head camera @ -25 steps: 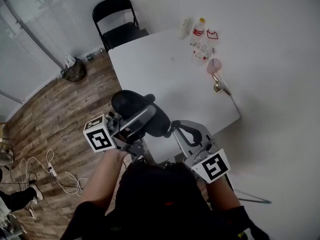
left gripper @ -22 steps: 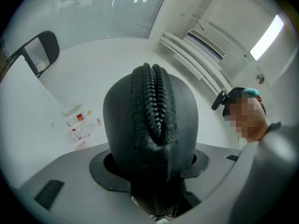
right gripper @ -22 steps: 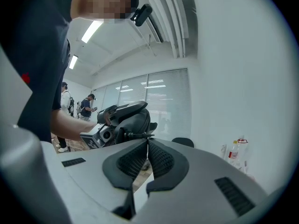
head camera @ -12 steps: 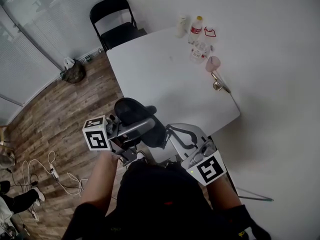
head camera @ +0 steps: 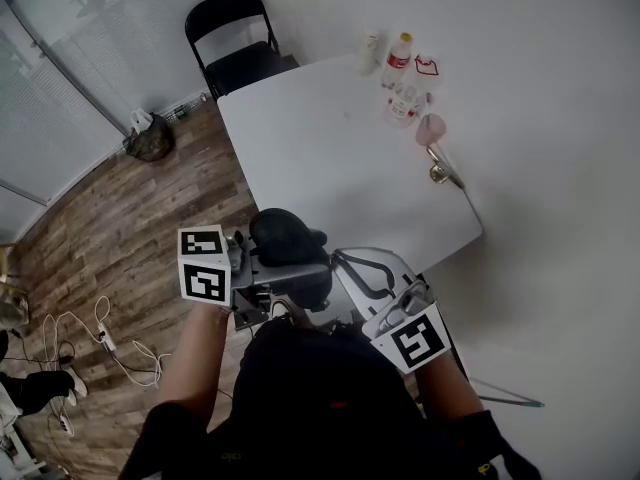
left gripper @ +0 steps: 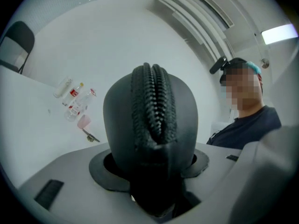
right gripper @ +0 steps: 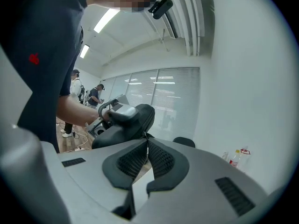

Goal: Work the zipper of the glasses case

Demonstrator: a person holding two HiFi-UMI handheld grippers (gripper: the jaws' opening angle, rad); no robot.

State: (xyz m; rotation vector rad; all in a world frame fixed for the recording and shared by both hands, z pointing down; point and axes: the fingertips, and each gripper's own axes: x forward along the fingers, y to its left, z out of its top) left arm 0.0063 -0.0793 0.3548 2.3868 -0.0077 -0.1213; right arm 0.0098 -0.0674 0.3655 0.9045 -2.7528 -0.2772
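The black glasses case [head camera: 283, 236] is held in the air over the near table edge, in front of the person's body. My left gripper [head camera: 285, 273] is shut on it, one grey jaw on each side. In the left gripper view the case [left gripper: 149, 120] stands end-on, its zipper running up the middle, the teeth parted at the near end. My right gripper [head camera: 338, 258] is shut, with its tips against the case's right side. In the right gripper view its closed tips [right gripper: 146, 141] touch the case [right gripper: 128, 122]; whether they pinch a zipper pull is not visible.
The white table [head camera: 330, 158] carries bottles [head camera: 400, 63] and a pink cup [head camera: 428, 128] at its far right edge. A black folding chair [head camera: 235, 38] stands behind it. Cables [head camera: 100, 343] lie on the wooden floor at left. Other people stand far off in the right gripper view.
My left gripper has swung the case to the right and toward the body. The right gripper has drawn slightly in toward it.
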